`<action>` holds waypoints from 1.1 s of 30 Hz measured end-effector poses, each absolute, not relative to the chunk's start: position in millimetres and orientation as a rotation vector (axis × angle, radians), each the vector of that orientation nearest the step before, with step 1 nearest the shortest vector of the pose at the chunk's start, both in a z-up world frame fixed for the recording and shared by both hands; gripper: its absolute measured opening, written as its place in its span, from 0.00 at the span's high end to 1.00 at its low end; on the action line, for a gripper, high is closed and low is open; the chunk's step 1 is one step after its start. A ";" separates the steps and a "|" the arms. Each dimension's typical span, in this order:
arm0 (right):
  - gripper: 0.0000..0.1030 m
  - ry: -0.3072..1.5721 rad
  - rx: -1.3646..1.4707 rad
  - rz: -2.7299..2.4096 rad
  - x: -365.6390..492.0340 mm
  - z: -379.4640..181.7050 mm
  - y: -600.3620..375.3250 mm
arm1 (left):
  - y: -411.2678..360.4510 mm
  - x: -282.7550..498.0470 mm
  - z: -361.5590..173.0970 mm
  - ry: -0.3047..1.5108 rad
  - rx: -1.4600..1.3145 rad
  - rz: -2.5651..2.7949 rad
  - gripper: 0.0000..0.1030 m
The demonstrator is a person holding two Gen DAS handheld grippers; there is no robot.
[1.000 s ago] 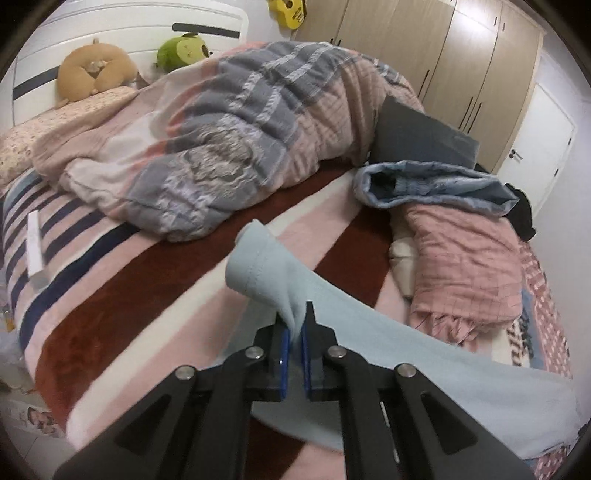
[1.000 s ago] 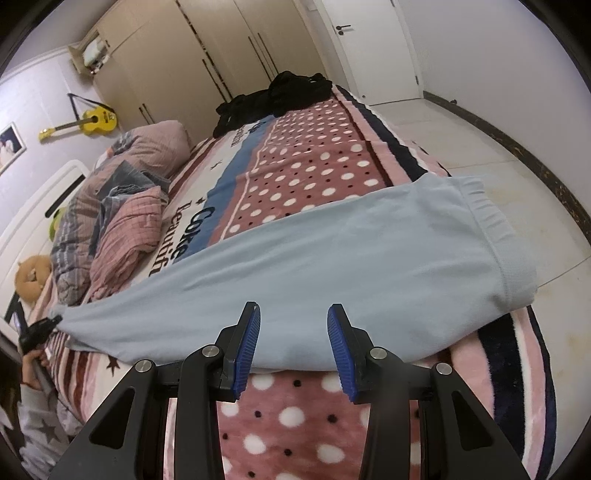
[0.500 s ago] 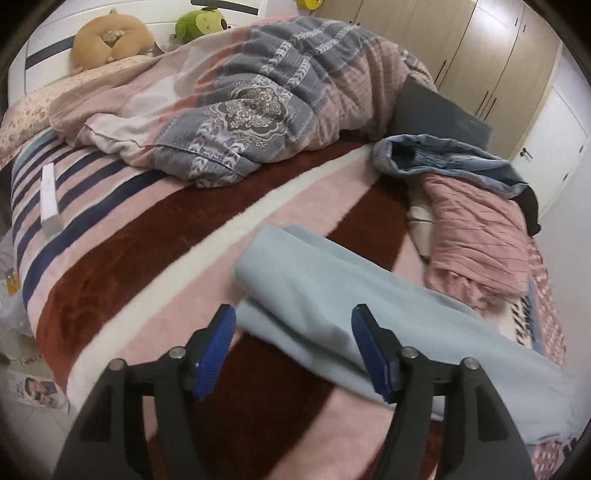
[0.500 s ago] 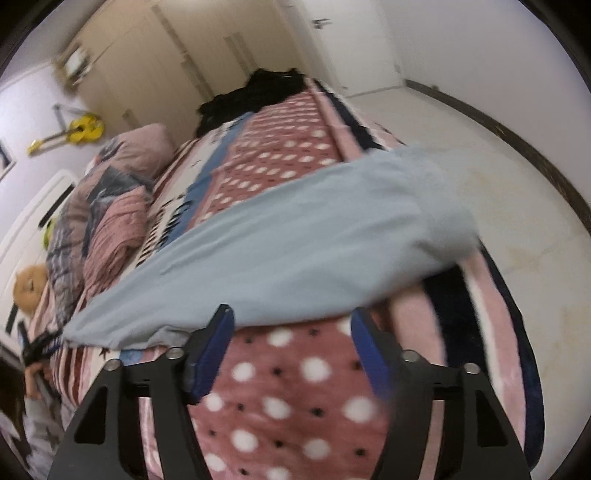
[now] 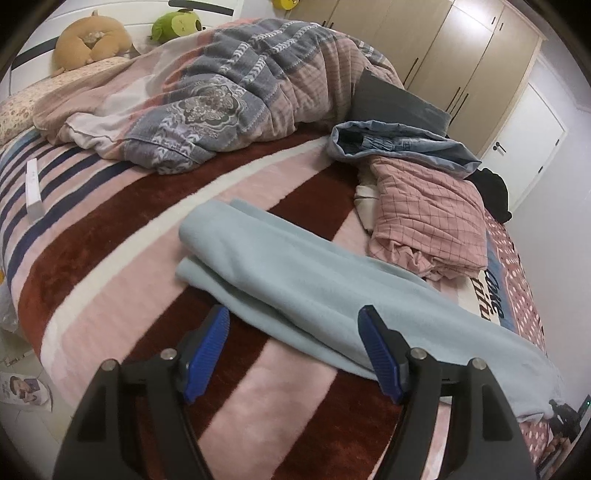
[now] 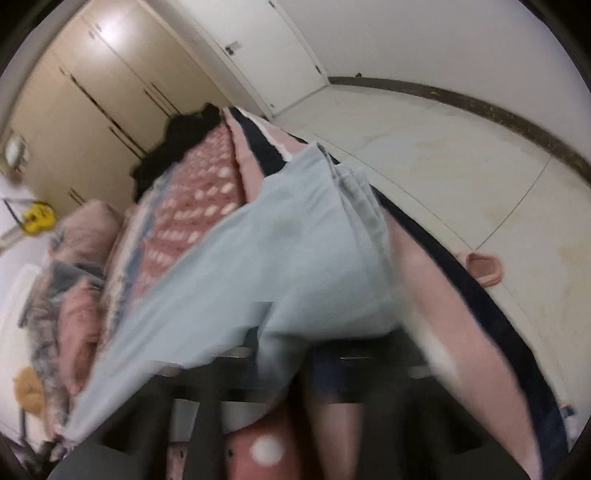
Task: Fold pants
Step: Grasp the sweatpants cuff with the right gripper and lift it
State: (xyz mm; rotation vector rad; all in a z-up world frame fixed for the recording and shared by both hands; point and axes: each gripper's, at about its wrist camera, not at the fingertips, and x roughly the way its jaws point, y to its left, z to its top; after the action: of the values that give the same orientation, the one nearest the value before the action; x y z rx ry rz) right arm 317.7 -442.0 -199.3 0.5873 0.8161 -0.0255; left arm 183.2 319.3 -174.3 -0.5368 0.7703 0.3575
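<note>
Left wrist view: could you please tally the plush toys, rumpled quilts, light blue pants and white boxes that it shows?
Plush toys: 2, the tan plush toy and the green plush toy
Rumpled quilt: 1
Light blue pants: 1
White box: 1
Total: 5

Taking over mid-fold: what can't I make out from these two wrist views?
- Right gripper: right wrist view, motion blur; whether it grips the pants is unclear.
- Pants' waist end: left wrist view, runs past the frame's right edge.
- Lower pant leg: left wrist view, covered by the upper one.
- Left gripper: open, clear.
</note>
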 end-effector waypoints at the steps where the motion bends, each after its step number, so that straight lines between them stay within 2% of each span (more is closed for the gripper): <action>1: 0.94 0.809 0.591 -0.029 319.7 -198.4 -444.0 | 318.5 182.3 -174.8 0.771 -0.539 0.354 0.33; 13: 0.99 0.679 0.467 -0.274 276.8 -142.0 -505.0 | 299.3 185.5 -174.3 0.777 -0.514 0.299 0.33; 18: 0.99 0.698 0.431 -0.322 266.0 -126.9 -534.3 | 289.0 185.6 -172.0 0.778 -0.513 0.254 0.30; 26: 0.99 0.576 0.243 -0.132 263.1 -68.3 -437.1 | 268.8 185.6 -159.5 0.744 -0.494 0.198 0.29; 30: 0.99 0.516 0.157 0.064 268.6 -43.5 -355.3 | 261.7 179.0 -152.2 0.712 -0.498 0.179 0.29; 33: 0.99 0.535 0.067 0.274 277.7 -49.0 -272.9 | 255.6 173.0 -151.0 0.702 -0.495 0.162 0.28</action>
State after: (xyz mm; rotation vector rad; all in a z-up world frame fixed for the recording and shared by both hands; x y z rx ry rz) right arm 277.7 -272.9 -49.0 0.0668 0.5354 0.2742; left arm 173.0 255.6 -151.0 -0.4946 0.7018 0.1616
